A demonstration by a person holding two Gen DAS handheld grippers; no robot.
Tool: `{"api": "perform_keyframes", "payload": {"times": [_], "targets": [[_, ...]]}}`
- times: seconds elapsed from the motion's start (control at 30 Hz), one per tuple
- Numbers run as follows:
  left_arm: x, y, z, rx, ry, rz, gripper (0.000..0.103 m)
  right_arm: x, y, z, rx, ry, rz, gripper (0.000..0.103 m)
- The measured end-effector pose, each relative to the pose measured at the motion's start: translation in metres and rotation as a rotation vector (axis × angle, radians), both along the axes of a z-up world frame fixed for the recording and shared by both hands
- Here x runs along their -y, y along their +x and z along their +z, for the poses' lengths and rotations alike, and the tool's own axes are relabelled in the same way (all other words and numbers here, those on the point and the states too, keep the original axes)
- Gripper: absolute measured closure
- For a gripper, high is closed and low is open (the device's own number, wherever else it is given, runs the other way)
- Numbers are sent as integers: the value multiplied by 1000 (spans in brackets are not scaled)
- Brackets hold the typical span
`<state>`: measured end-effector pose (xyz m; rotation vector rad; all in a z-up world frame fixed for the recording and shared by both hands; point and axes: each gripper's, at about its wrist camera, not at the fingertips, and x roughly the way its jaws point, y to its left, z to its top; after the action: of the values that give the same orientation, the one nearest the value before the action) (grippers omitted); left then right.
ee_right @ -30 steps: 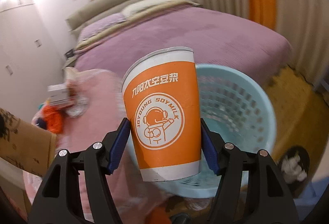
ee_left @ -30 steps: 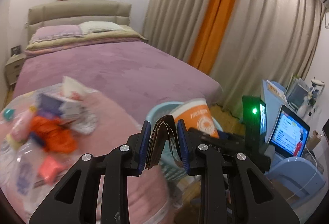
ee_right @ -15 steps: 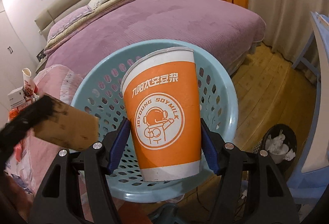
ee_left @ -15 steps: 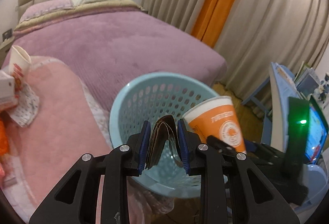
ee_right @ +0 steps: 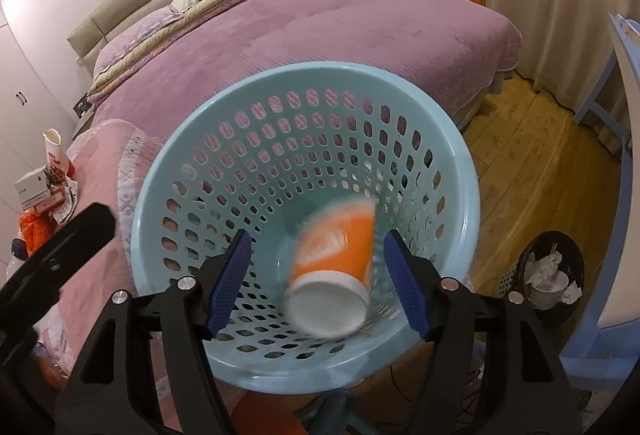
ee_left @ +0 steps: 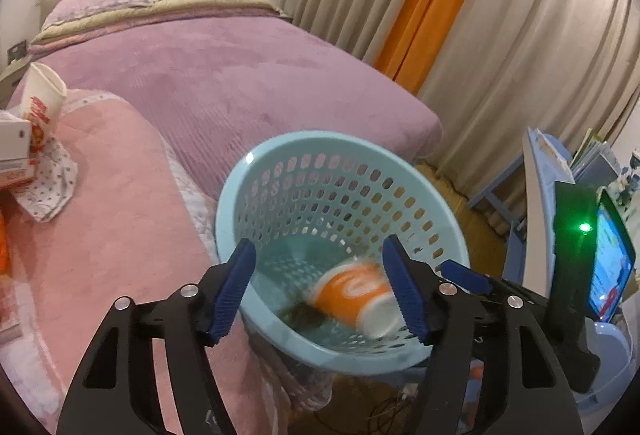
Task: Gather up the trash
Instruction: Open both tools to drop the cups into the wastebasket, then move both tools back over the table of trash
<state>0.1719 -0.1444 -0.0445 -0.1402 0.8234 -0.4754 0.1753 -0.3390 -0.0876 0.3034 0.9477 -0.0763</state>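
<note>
Cup dropping into basket; both tongs, left and right, apart, empty. Keep them above rim until it settles.

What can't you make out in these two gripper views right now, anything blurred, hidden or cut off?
- Orange cup in the blue basket: motion-blurred in both views, so its print is unreadable.
- Brown scrap beside the cup, left view: blurred, and its identity is unclear.
- Trash pile: white box is cut off by the left view's edge.
- Black bin, right view: its contents are too small to identify.
- Right gripper and left gripper both show open.
</note>
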Motion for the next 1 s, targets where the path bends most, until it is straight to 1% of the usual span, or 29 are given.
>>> {"api": "perform_keyframes", "payload": {"times": [0.17, 0.27, 0.4, 0.47, 0.5, 0.6, 0.7, 0.77, 0.83, 0.97, 1.0], "targets": [[-9, -14, 15, 33, -16, 4, 38, -9, -8, 13, 39, 7, 29, 35], [-16, -27, 29, 76, -14, 9, 38, -19, -15, 24, 75, 14, 57, 35], [-34, -47, 50, 145, 3, 28, 38, -43, -27, 46, 148, 6, 124, 35], [-43, -56, 57, 168, 6, 41, 36, -54, -32, 53, 175, 7, 153, 35], [-51, -61, 62, 183, 8, 55, 34, -61, -36, 58, 195, 9, 177, 35], [-75, -73, 71, 209, 12, 97, 34, -87, -48, 70, 245, 14, 253, 35], [-100, -83, 78, 227, 12, 140, 34, -108, -57, 77, 276, 23, 317, 35], [-121, -91, 83, 243, 17, 179, 32, -125, -64, 81, 295, 24, 369, 35], [-141, -98, 89, 261, 37, 222, 28, -146, -70, 83, 311, 15, 429, 35], [-174, -107, 90, 269, 49, 286, 27, -180, -83, 80, 330, -8, 533, 35], [-188, -108, 89, 264, 53, 312, 26, -194, -88, 78, 332, -10, 577, 35]]}}
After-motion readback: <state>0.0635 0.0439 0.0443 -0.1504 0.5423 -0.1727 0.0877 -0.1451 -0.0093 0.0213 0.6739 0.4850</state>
